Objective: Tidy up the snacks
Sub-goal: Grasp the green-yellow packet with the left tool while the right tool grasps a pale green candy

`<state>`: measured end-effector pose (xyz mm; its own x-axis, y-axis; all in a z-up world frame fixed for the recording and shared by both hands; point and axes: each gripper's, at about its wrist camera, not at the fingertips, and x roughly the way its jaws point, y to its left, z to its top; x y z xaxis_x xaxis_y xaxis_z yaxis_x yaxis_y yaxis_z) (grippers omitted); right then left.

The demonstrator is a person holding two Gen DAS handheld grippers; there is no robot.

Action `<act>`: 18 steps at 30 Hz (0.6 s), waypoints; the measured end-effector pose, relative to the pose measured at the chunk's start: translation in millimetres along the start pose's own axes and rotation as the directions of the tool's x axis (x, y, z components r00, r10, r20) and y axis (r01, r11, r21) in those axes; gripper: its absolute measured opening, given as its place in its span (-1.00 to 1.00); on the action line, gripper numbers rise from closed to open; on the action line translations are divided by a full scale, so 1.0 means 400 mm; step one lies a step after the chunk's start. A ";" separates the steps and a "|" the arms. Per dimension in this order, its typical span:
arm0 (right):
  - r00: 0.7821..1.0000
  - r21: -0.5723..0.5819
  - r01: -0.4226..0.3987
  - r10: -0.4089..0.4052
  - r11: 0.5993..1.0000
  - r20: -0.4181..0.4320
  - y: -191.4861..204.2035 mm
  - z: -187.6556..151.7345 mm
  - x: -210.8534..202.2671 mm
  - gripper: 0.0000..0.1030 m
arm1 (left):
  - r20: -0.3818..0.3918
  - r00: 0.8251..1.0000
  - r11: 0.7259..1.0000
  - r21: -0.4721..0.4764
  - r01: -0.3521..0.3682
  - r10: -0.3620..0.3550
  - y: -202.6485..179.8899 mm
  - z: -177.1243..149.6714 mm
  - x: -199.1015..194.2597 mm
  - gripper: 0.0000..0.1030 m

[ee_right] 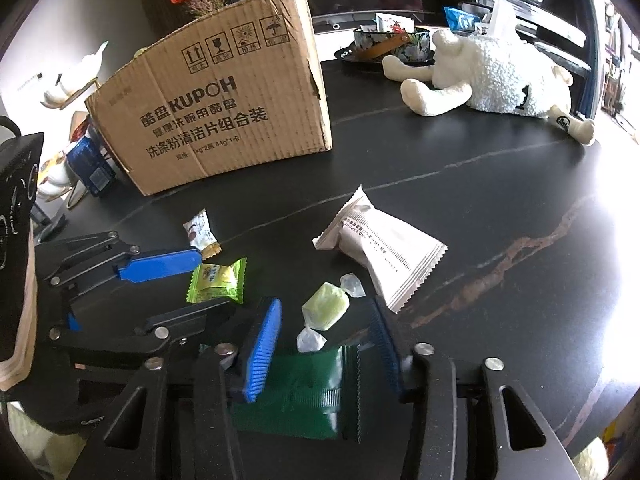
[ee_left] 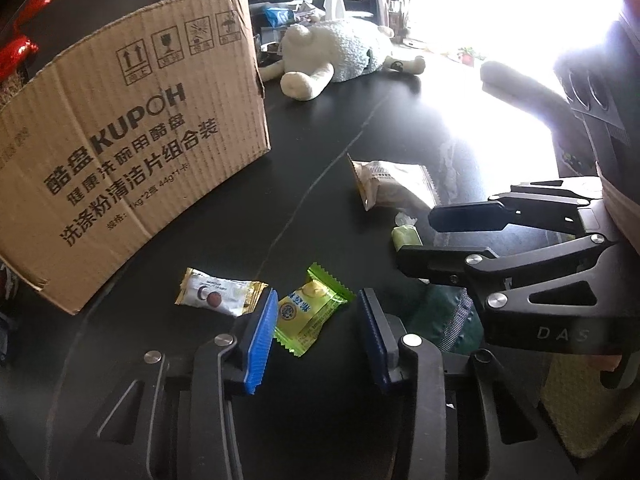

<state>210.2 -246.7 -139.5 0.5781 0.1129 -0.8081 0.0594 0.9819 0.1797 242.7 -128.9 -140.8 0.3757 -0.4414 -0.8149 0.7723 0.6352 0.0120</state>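
Both sets of tongs are spread wide and holding nothing. The left tongs [ee_left: 316, 340] hang low over the black tabletop [ee_left: 312, 152] with the yellow-green snack packet [ee_left: 310, 314] sitting right in the gap, closer to the left-hand pad. The right tongs [ee_right: 326, 348] have a dark green pouch [ee_right: 296, 392] under them and the pale green twist-wrapped candy [ee_right: 326, 310] just ahead, between the tips.

What could go wrong, as I see it: those two pairs of tongs are working really close together, so if both go down at once they could knock into each other or shove the packets around. The yellow-green packet lies flat, so the pads might just slide over the slick wrapper and pinch air. The candy looks small and round, so a closing squeeze could squirt it out sideways.

A bit further out, just left of the left tongs, there's a white and gold candy wrapper [ee_left: 220, 294]. Ahead of the right tongs lies a bigger white snack bag [ee_right: 384, 254]. Well beyond all that, off to the left, stands the cardboard box [ee_right: 224, 120], which I'd guess is where everything is going. A plush sheep [ee_right: 492, 76] is flopped far back on the right.
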 end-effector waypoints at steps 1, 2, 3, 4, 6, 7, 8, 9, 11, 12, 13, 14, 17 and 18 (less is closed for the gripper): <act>1.000 0.002 -0.002 0.002 1.000 0.000 -0.002 -0.001 0.001 -0.14 | -0.001 1.000 1.000 0.001 0.000 0.000 0.000 0.000 0.003 -0.21; 1.000 0.004 -0.004 0.004 1.000 -0.001 -0.003 0.000 0.003 -0.14 | -0.002 1.000 1.000 0.001 0.000 0.000 -0.001 0.002 0.007 -0.21; 1.000 0.006 -0.010 0.010 1.000 -0.001 -0.003 0.001 0.005 -0.14 | 0.001 1.000 1.000 0.000 0.002 -0.002 0.000 0.002 0.009 -0.21; 1.000 0.006 -0.012 0.012 1.000 0.000 -0.004 0.002 0.007 -0.14 | 0.003 1.000 1.000 0.000 0.003 -0.003 0.000 0.004 0.011 -0.21; 1.000 0.004 -0.012 0.012 1.000 0.002 -0.003 0.004 0.008 -0.15 | 0.008 1.000 1.000 -0.004 0.001 0.000 0.003 0.005 0.011 -0.22; 1.000 0.005 -0.013 0.013 1.000 0.003 -0.004 0.004 0.009 -0.18 | 0.009 1.000 1.000 -0.007 0.001 -0.001 0.004 0.009 0.016 -0.22; 1.000 0.007 -0.014 0.014 1.000 0.002 -0.005 0.005 0.010 -0.22 | 0.010 1.000 1.000 -0.008 0.000 0.000 0.005 0.011 0.017 -0.22; 1.000 0.010 -0.014 0.014 1.000 0.002 -0.006 0.007 0.012 -0.23 | 0.011 1.000 1.000 -0.008 -0.003 0.003 0.006 0.012 0.019 -0.22; 1.000 0.013 -0.013 0.013 1.000 -0.001 -0.008 0.008 0.016 -0.27 | 0.014 1.000 1.000 -0.012 -0.005 0.006 0.009 0.018 0.023 -0.22; 1.000 0.014 -0.014 0.014 1.000 -0.003 -0.009 0.009 0.017 -0.28 | 0.013 1.000 1.000 -0.009 -0.008 0.008 0.010 0.021 0.022 -0.22; 1.000 0.014 -0.013 0.013 1.000 -0.005 -0.009 0.009 0.019 -0.31 | 0.014 1.000 1.000 -0.005 -0.014 0.015 0.011 0.023 0.020 -0.22; 1.000 0.013 -0.012 0.012 1.000 -0.008 -0.009 0.009 0.021 -0.37 | 0.016 1.000 1.000 -0.004 -0.023 0.023 0.014 0.027 0.016 -0.22; 1.000 0.010 -0.011 0.011 1.000 -0.006 -0.009 0.009 0.021 -0.44 | 0.017 1.000 1.000 0.017 -0.021 0.021 0.015 0.032 0.009 -0.21; 1.000 0.011 -0.013 0.013 1.000 -0.005 -0.009 0.010 0.022 -0.45 | 0.011 1.000 0.999 0.032 -0.023 0.022 0.013 0.031 0.011 -0.21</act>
<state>218.2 -249.7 -145.0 0.5748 0.1260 -0.8085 0.0614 0.9787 0.1961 254.7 -135.6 -137.2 0.3986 -0.4342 -0.8078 0.7796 0.6243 0.0492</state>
